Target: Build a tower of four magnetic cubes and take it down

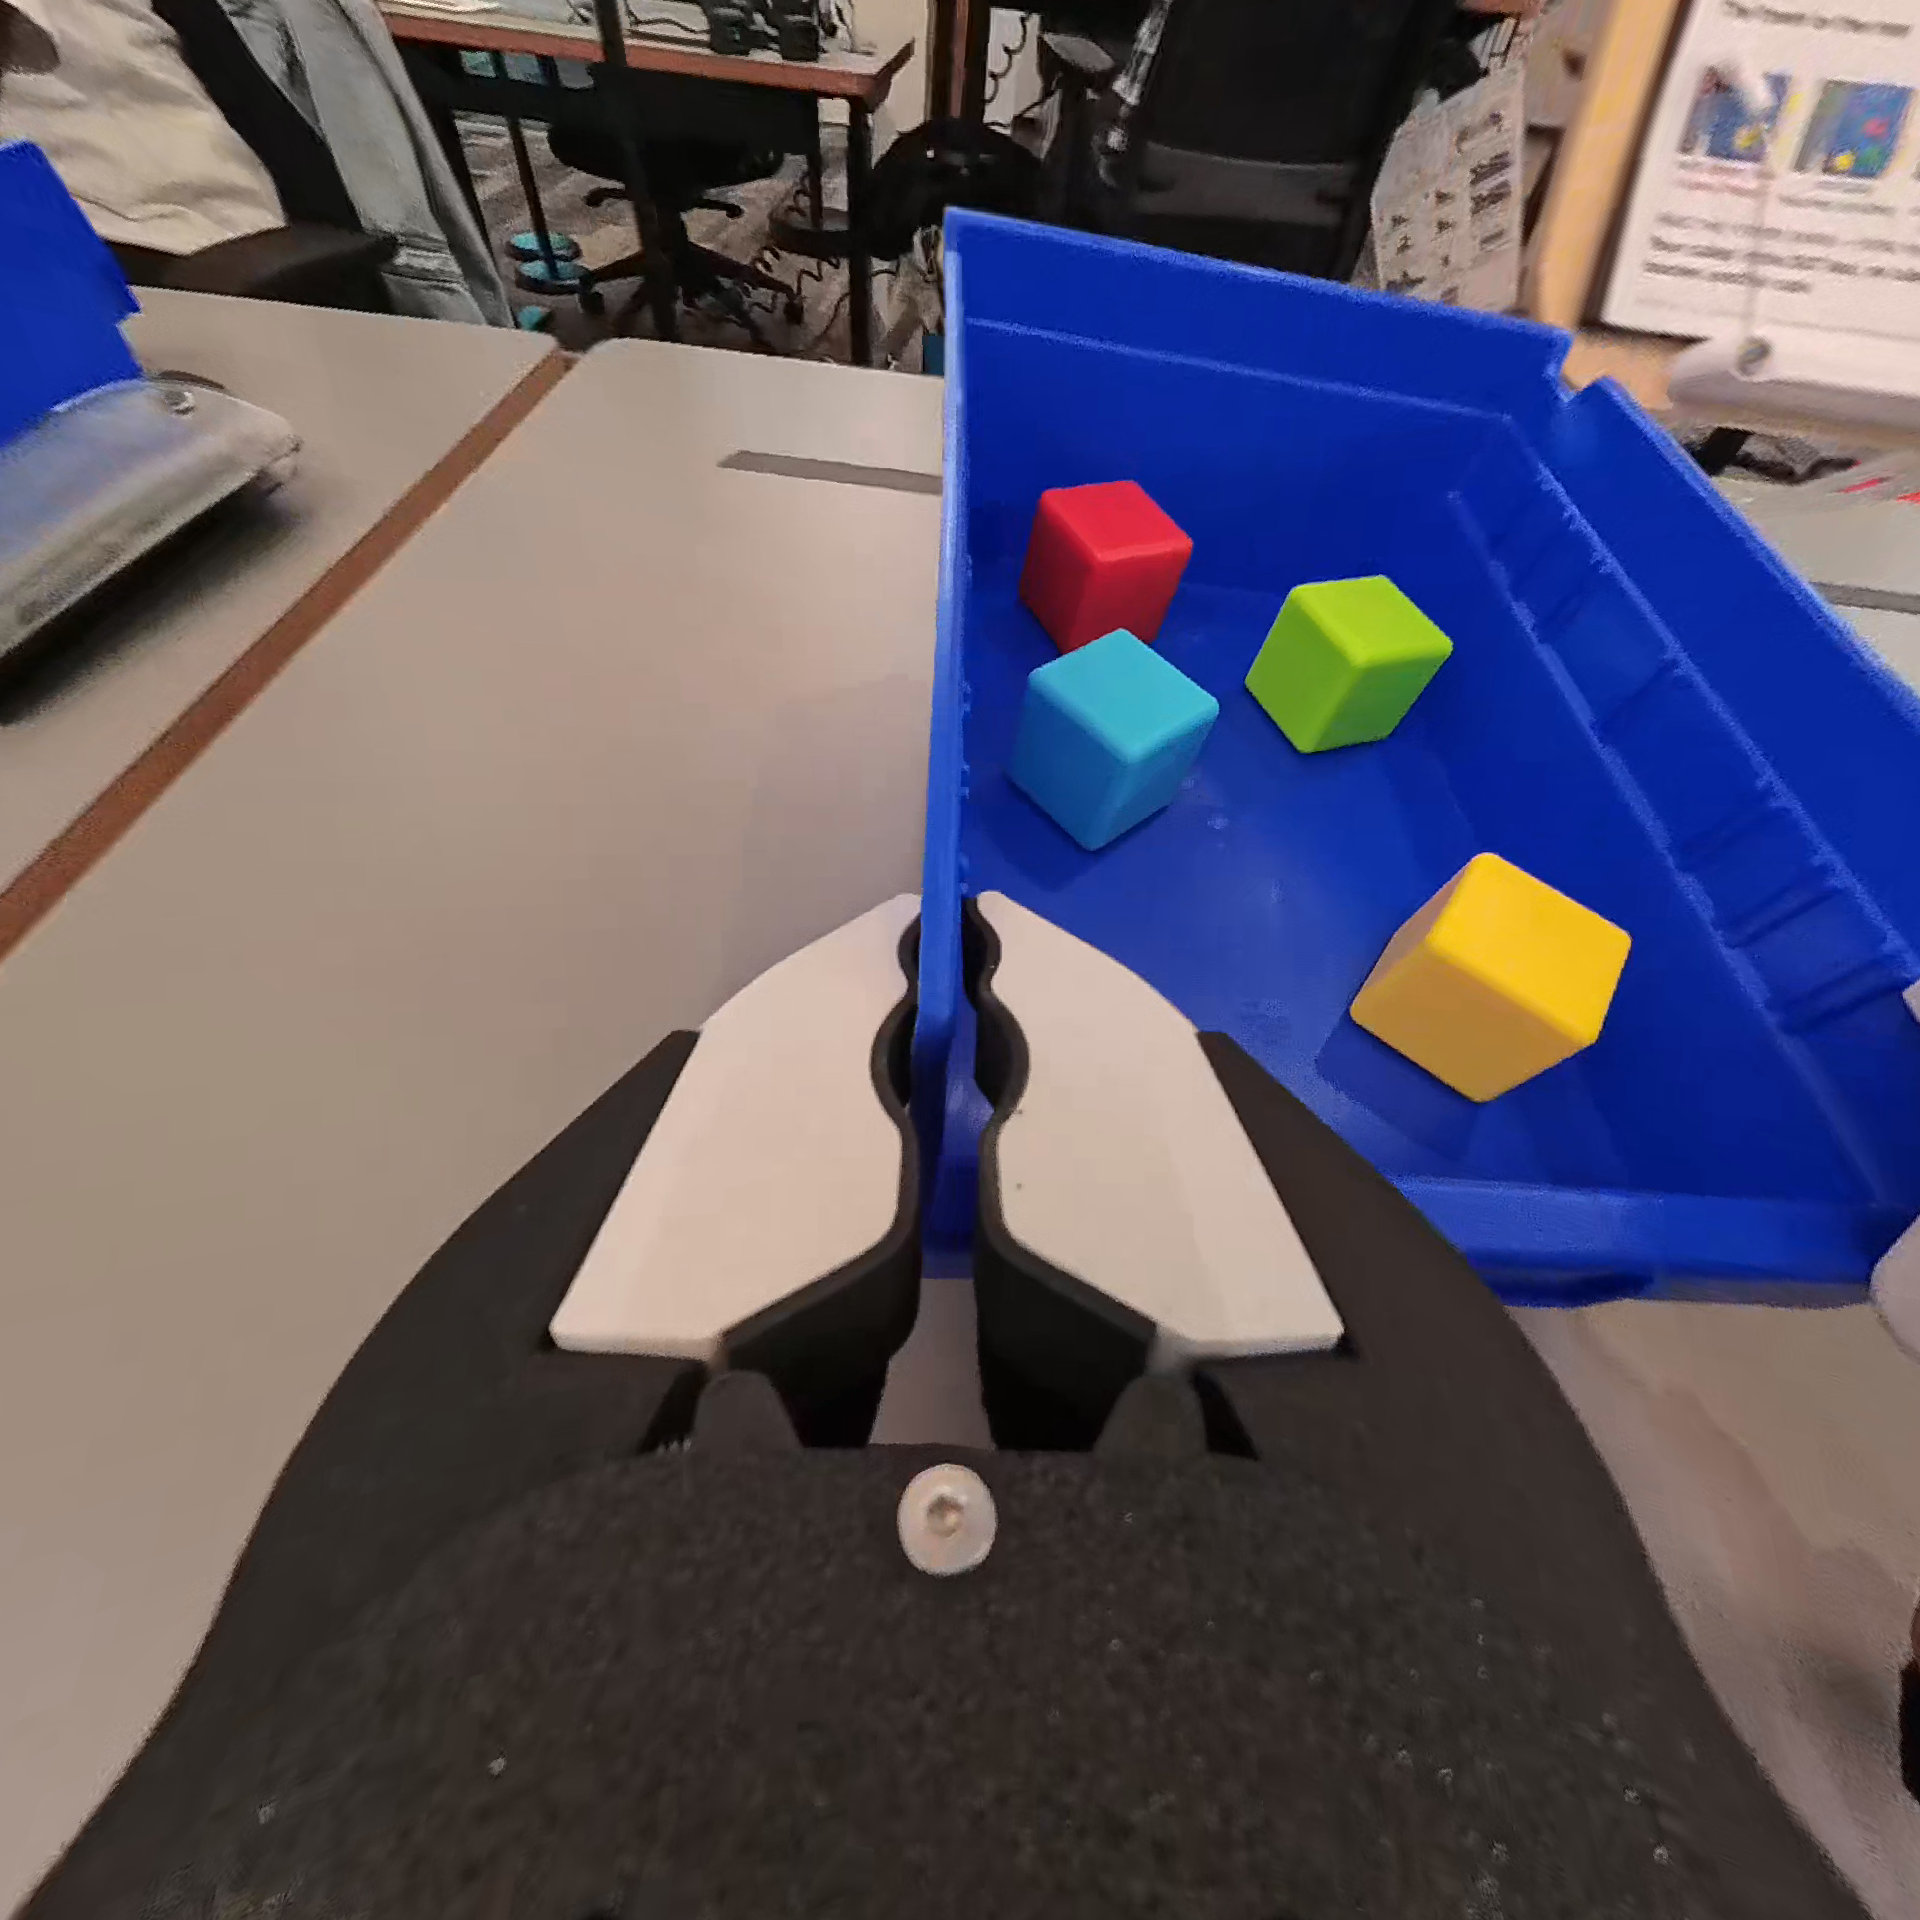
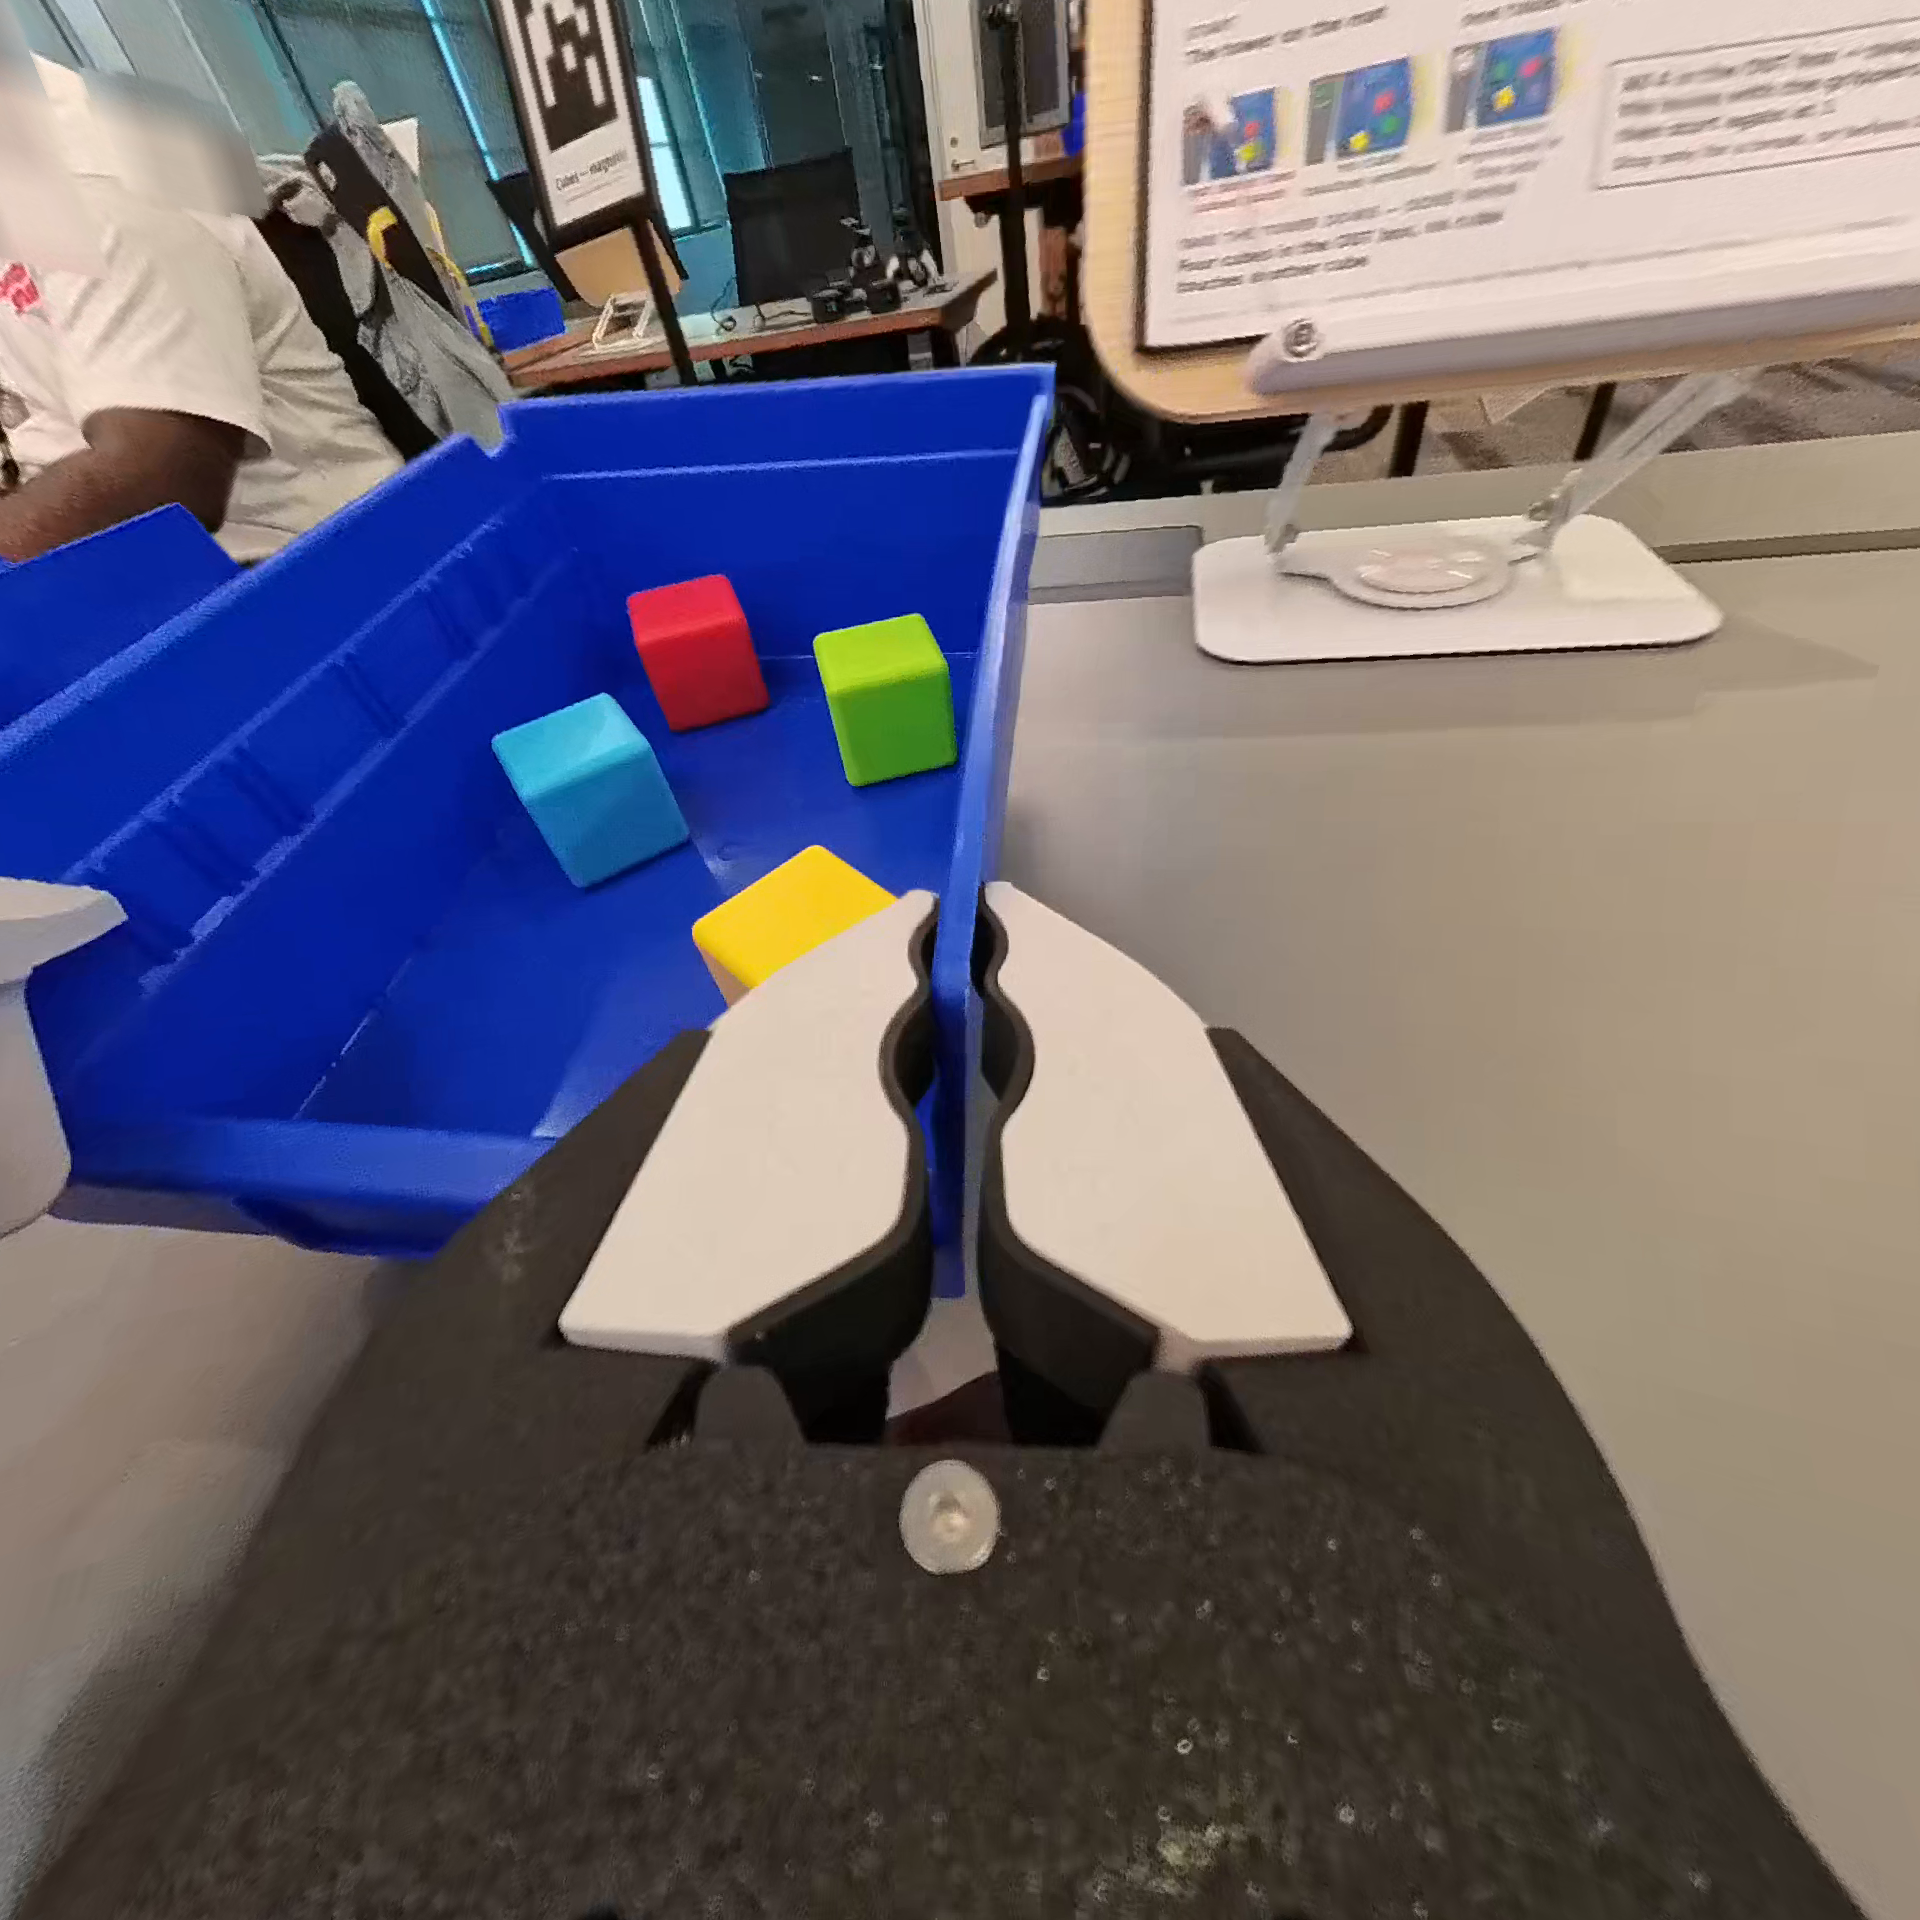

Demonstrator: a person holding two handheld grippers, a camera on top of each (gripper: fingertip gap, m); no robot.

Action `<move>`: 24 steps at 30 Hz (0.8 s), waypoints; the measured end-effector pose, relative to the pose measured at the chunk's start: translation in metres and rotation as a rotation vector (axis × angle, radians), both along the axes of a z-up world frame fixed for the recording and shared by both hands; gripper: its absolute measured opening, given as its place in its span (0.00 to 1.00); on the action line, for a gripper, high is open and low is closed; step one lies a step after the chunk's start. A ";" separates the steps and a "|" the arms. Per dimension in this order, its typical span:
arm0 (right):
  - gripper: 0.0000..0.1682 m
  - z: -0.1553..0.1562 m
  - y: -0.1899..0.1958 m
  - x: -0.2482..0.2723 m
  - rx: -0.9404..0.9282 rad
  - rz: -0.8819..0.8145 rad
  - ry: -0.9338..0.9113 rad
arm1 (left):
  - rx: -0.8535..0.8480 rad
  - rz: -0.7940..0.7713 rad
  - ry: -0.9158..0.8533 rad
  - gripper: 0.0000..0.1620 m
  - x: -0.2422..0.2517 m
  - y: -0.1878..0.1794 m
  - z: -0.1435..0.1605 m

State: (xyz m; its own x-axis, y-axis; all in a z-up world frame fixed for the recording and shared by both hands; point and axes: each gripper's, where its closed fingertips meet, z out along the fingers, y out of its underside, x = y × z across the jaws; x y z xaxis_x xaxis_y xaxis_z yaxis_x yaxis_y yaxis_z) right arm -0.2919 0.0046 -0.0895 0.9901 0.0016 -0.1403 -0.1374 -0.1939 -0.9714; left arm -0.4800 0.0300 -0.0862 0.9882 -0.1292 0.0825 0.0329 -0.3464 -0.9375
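Observation:
A blue plastic bin (image 1: 1299,416) holds loose cubes: red (image 1: 1103,561), light blue (image 1: 1107,732), green (image 1: 1345,660) and yellow (image 1: 1491,971). My left gripper (image 1: 948,909) is shut on the bin's left wall (image 1: 940,727). In the right wrist view the same bin (image 2: 727,436) shows the red (image 2: 696,649), light blue (image 2: 587,784), green (image 2: 885,696) and yellow (image 2: 790,909) cubes. My right gripper (image 2: 958,896) is shut on the bin's right wall (image 2: 1003,675). The bin looks tilted and lifted at the near end. The yellow cube is partly hidden behind my right gripper's left finger.
The grey table (image 1: 520,831) spreads left of the bin, with a seam to a second table (image 1: 260,665). A white stand (image 2: 1455,592) holding an instruction board (image 2: 1558,156) sits at the right rear. A person in a white shirt (image 2: 156,343) sits at the left. Another blue bin (image 1: 52,270) is far left.

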 end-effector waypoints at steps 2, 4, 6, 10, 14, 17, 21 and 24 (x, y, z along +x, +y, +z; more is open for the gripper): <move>0.02 -0.003 0.010 -0.015 -0.020 0.005 0.008 | -0.012 0.003 0.020 0.02 -0.015 0.007 -0.004; 0.03 -0.006 0.018 -0.025 -0.041 0.018 0.002 | -0.051 -0.004 0.020 0.02 -0.027 0.011 -0.015; 0.03 -0.009 0.023 -0.034 -0.059 0.032 -0.011 | -0.083 -0.013 0.006 0.02 -0.035 0.014 -0.026; 0.04 -0.019 0.020 -0.044 -0.066 0.022 0.025 | -0.084 -0.021 -0.023 0.02 -0.043 0.021 -0.032; 0.06 -0.019 0.020 -0.047 -0.039 0.068 0.017 | -0.053 -0.002 -0.133 0.03 -0.045 0.023 -0.031; 0.10 -0.015 0.015 -0.047 -0.031 0.154 0.000 | -0.055 0.009 -0.133 0.06 -0.047 0.022 -0.032; 0.21 0.005 -0.018 -0.036 0.071 0.280 -0.045 | -0.021 0.084 -0.139 0.23 -0.058 0.008 -0.022; 0.19 0.011 -0.062 -0.026 0.142 0.447 -0.149 | 0.047 0.125 -0.142 0.26 -0.062 -0.014 -0.004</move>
